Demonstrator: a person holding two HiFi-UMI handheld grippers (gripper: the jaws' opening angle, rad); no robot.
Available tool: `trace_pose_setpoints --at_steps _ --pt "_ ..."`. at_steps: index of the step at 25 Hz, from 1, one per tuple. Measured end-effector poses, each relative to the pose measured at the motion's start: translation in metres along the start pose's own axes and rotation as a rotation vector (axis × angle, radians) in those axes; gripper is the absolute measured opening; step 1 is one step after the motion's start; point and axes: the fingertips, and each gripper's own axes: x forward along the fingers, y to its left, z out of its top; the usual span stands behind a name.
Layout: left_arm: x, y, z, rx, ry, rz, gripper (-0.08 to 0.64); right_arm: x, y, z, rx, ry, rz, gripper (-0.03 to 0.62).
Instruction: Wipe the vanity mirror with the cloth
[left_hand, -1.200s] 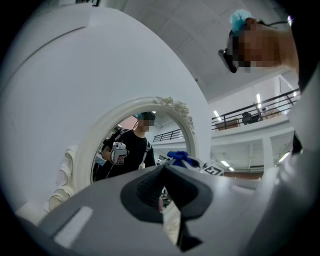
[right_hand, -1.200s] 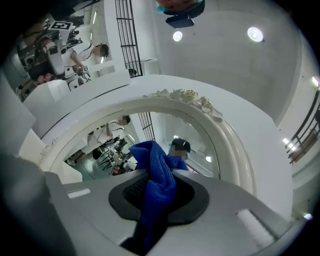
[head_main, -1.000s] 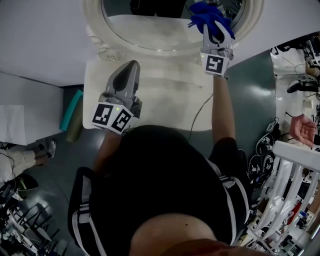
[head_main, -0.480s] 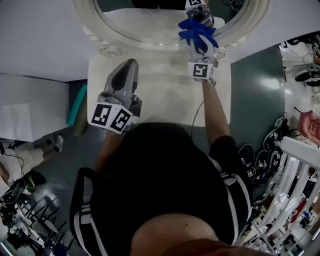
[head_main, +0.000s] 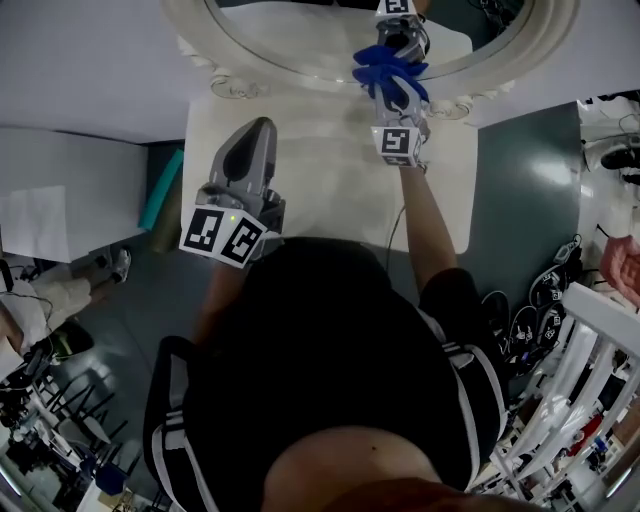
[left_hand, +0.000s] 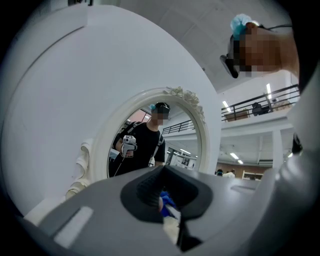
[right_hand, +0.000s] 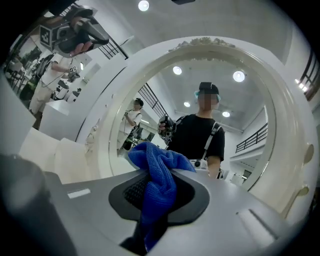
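My right gripper (right_hand: 155, 197) has its jaws clamped on the cloth (right_hand: 157, 172) by the mirror (head_main: 300, 35)'s lower edge. My left gripper (head_main: 260, 130) has its jaws closed and empty above the bare surface (head_main: 330, 175).

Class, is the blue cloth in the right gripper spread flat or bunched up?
Bunched: the blue cloth hangs crumpled, pinched in the shut right gripper.
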Motion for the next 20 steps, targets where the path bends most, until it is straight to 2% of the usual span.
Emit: trace_pose_setpoints --at_steps 8,14,20 --pt "-0.029 0.034 -0.002 -0.008 -0.016 0.094 0.011 0.031 0.078 -0.023 0.098 0.081 0.178 0.052" --pt "-0.057 0.054 0.005 -0.011 -0.035 0.165 0.011 0.047 0.112 -0.004 0.177 0.073 0.244 0.052" --pt "-0.078 0.075 0.006 -0.022 -0.043 0.218 0.011 0.067 0.144 0.026 0.336 0.035 0.347 0.052"
